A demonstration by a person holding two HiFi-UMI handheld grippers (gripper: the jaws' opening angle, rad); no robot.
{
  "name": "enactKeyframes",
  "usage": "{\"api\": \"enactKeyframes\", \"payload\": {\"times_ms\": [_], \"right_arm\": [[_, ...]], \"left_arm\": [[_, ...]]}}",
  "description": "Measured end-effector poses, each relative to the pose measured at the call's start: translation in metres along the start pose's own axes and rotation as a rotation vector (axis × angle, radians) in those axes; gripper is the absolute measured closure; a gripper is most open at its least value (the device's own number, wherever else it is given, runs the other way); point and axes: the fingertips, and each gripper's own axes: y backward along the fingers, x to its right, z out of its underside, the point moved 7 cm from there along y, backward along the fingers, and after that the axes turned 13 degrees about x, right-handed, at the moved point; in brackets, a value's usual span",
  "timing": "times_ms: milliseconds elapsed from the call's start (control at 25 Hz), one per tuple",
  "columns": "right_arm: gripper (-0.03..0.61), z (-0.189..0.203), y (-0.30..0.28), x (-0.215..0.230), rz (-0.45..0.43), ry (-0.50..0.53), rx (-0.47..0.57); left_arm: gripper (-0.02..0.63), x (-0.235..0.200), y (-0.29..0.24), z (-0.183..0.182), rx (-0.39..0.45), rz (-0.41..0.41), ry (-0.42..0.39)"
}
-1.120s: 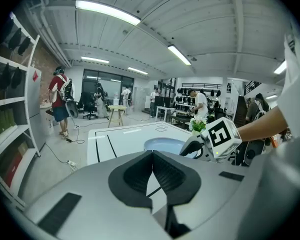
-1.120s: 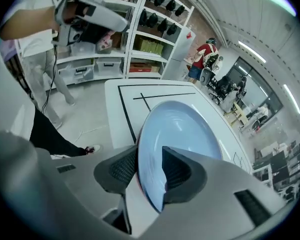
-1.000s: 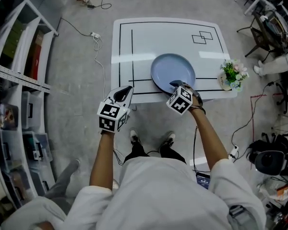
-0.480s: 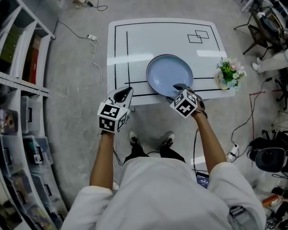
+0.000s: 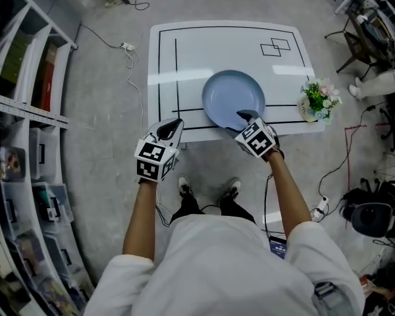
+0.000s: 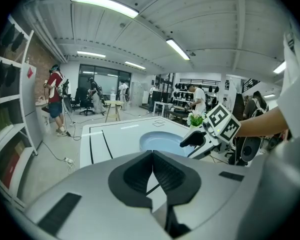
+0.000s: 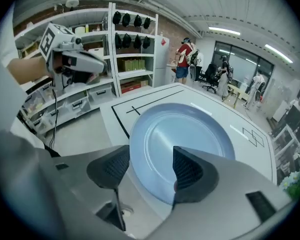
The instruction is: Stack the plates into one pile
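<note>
Right tool (image 7: pixel 150 170) jaws just opened; blue plate (image 7: pixel 190 129) rim lies between them.

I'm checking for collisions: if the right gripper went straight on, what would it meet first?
Probably the blue plate: its near rim sits between the jaws of the right gripper, which have just been opening and do not press it; depth is unclear.

No readable text, label, brand or number shows in any view.
</note>
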Motion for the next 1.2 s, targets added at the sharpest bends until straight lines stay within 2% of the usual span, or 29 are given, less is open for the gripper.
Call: {"api": "enactKeyframes", "payload": {"times_ms": [120, 200, 320, 400, 440, 800, 1040, 1200], "right_arm": [[0.32, -0.018, 0.021, 0.005, 0.043, -0.052, 0.102], [0.344, -0.035, 0.039, 0.015, 0.102, -0.117, 0.211], [0.455, -0.061, 0.071, 0.036, 0.218, -0.171, 0.368], [0.545, -0.08, 0.094, 0.046, 0.293, -0.158, 0.439], [0.563, -0.089, 0.105, 0.051, 0.325, -0.145, 0.468], [0.565, -0.154, 0.198, 0.067, 0.495, -0.039, 0.645], [0.565, -0.175, 0.247, 0.057, 0.549, 0.037, 0.694], [0.566, -0.182, 0.265, 0.049, 0.562, 0.065, 0.71]], "left_arm": [[0.595, -0.003, 0.0, -0.005, 0.013, -0.008, -0.002], [0.595, -0.006, -0.001, -0.013, 0.03, -0.014, -0.014], [0.595, -0.009, -0.005, -0.035, 0.069, -0.02, -0.05], [0.595, -0.011, -0.008, -0.056, 0.105, -0.023, -0.082], [0.595, -0.011, -0.009, -0.067, 0.126, -0.025, -0.099], [0.595, -0.001, 0.004, -0.169, 0.324, -0.053, -0.249], [0.595, 0.015, 0.023, -0.214, 0.431, -0.063, -0.316], [0.595, 0.026, 0.032, -0.232, 0.473, -0.049, -0.325]]}}
